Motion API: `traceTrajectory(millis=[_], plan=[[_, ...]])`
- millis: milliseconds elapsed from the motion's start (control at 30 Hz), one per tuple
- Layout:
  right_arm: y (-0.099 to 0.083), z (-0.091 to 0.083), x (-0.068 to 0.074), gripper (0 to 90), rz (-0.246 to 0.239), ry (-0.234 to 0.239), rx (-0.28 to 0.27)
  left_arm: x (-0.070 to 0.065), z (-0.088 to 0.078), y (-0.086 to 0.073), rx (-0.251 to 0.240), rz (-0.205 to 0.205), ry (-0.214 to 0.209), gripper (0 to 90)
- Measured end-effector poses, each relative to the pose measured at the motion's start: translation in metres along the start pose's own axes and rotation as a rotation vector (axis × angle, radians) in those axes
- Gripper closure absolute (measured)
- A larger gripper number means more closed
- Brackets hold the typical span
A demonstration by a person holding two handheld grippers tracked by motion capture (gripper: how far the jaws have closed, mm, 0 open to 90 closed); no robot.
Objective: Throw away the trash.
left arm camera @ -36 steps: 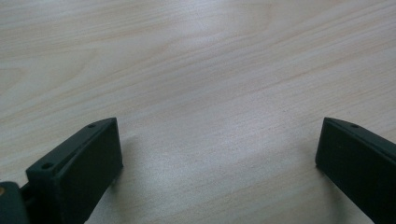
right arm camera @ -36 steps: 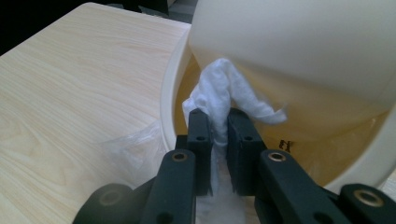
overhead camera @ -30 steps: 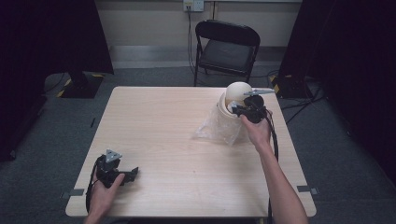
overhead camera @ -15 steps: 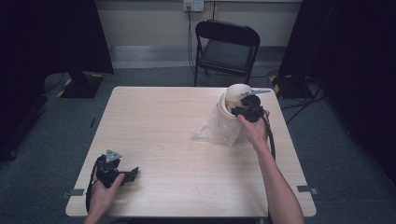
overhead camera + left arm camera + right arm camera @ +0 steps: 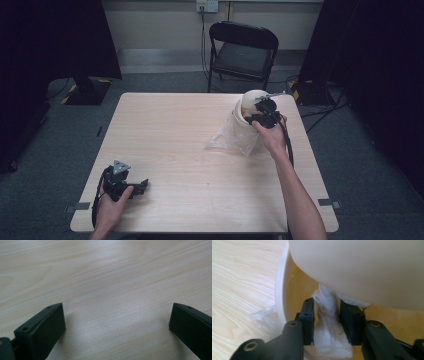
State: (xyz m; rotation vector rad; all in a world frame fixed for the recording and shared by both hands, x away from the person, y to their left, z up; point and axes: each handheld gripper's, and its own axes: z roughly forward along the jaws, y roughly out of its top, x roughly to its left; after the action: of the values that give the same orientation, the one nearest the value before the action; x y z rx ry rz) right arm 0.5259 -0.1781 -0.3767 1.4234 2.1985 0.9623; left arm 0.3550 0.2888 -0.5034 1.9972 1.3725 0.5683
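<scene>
With my right gripper (image 5: 327, 322) just opening around the twisted plastic bag (image 5: 325, 315) inside the white bin (image 5: 246, 116) at upper right, the liner could slide back out untucked.

One wooden table (image 5: 175, 145) is standing in the room, with one black folding chair (image 5: 243, 47) sitting beyond its far edge. One cream bin (image 5: 248, 111) and one clear plastic bag (image 5: 231, 140) are resting on it. Two grippers are showing: the left gripper (image 5: 141, 185) and the right gripper (image 5: 260, 116).
</scene>
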Motion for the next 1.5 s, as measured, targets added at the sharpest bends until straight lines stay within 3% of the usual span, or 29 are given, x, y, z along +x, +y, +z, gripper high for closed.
traceTrajectory(millis=[133,500,600,800,1200,1233,1367,1500], plan=[[0.002,-0.008,-0.003,51.0,0.032,0.03,-0.021,0.0,0.0,0.0,0.0,0.0,0.0,0.0],[-0.002,-0.021,-0.004,48.4,0.053,0.038,-0.06,0.0,0.0,0.0,0.0,0.0,0.0,0.0],[-0.002,-0.027,-0.001,46.4,0.035,0.04,-0.079,0.0,0.0,0.0,0.0,0.0,0.0,0.0],[-0.004,-0.035,0.0,54.0,0.04,0.031,-0.106,0.0,0.0,0.0,0.0,0.0,0.0,0.0],[-0.011,-0.048,0.003,53.0,0.042,0.078,-0.171,0.0,0.0,0.0,0.0,0.0,0.0,0.0],[-0.011,-0.05,0.003,52.8,0.044,0.105,-0.177,0.0,0.0,0.0,0.0,0.0,0.0,0.0],[-0.012,-0.05,0.007,57.1,0.027,0.135,-0.162,0.0,0.0,0.0,0.0,0.0,0.0,0.0],[-0.016,-0.043,0.006,53.4,0.033,0.135,-0.124,0.0,0.0,0.0,0.0,0.0,0.0,0.0]])
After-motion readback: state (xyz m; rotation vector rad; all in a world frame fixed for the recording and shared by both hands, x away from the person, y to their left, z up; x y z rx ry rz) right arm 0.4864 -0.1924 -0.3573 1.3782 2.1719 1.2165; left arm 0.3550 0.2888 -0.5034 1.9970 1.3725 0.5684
